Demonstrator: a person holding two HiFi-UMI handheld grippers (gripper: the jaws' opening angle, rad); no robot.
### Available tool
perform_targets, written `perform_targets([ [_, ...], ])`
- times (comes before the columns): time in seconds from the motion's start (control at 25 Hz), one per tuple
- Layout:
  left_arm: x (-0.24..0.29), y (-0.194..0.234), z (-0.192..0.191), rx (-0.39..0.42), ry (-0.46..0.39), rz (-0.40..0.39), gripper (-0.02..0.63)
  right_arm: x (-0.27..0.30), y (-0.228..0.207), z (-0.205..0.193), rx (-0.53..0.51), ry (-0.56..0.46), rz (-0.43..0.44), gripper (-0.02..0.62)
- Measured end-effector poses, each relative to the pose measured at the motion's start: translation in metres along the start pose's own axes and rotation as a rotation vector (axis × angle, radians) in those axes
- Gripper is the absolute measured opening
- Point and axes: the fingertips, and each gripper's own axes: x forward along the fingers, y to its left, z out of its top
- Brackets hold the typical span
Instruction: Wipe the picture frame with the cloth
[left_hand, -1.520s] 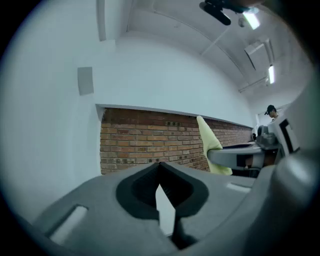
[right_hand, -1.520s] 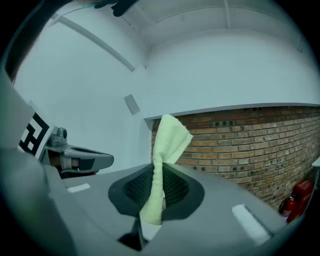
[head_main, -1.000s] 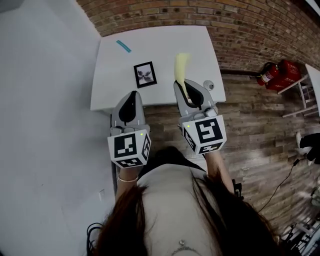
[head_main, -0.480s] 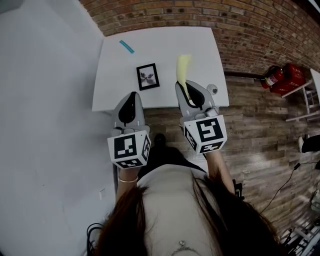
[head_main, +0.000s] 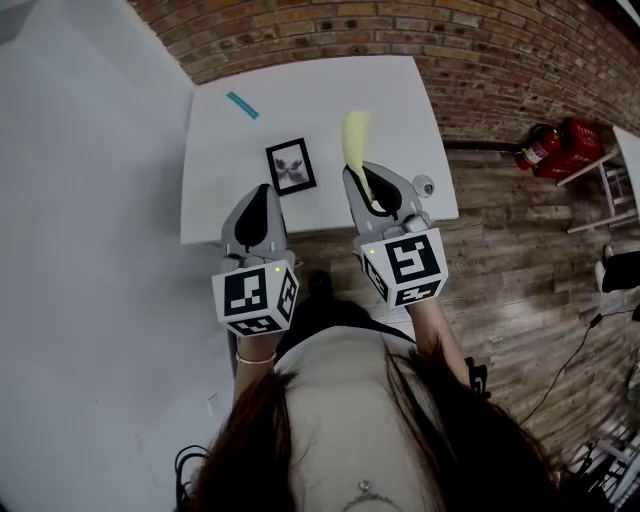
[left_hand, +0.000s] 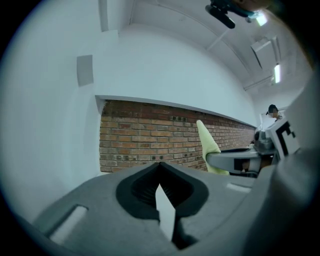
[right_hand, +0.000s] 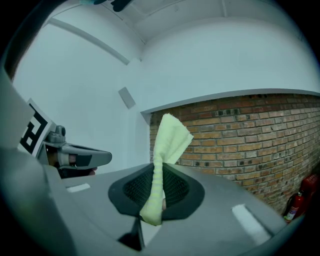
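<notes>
**Cloth gripped over the counter, frame lying untouched**

A brick wall runs along the far side of the scene, and a wooden floor spreads out to the right. A white counter stands with its far edge against the bricks. The person stands at its near edge and holds both tools out over that edge.

The left claw reaches over the near left part of the counter. Its jaws are pressed together with nothing between them. The right claw points over the near middle, and its jaws are clamped on a pale yellow-green cloth. The cloth sticks out past the tips toward the far side. Each tool carries a marker cube at its near end.

The picture frame is black, with a pale print inside. It lies flat on the counter, left of the cloth and apart from it, just beyond the left claw's tip.

A red fire extinguisher lies on the floor to the right. A teal strip lies near the counter's far left corner. A small round grey object sits near its near right corner.
</notes>
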Motion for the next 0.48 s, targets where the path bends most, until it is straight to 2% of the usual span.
perform_targets([
  [0.48, 0.035, 0.041, -0.009, -0.014, 0.045, -0.061, 0.002, 0.052, 0.01, -0.002, -0.009, 0.034, -0.032, 0.034],
])
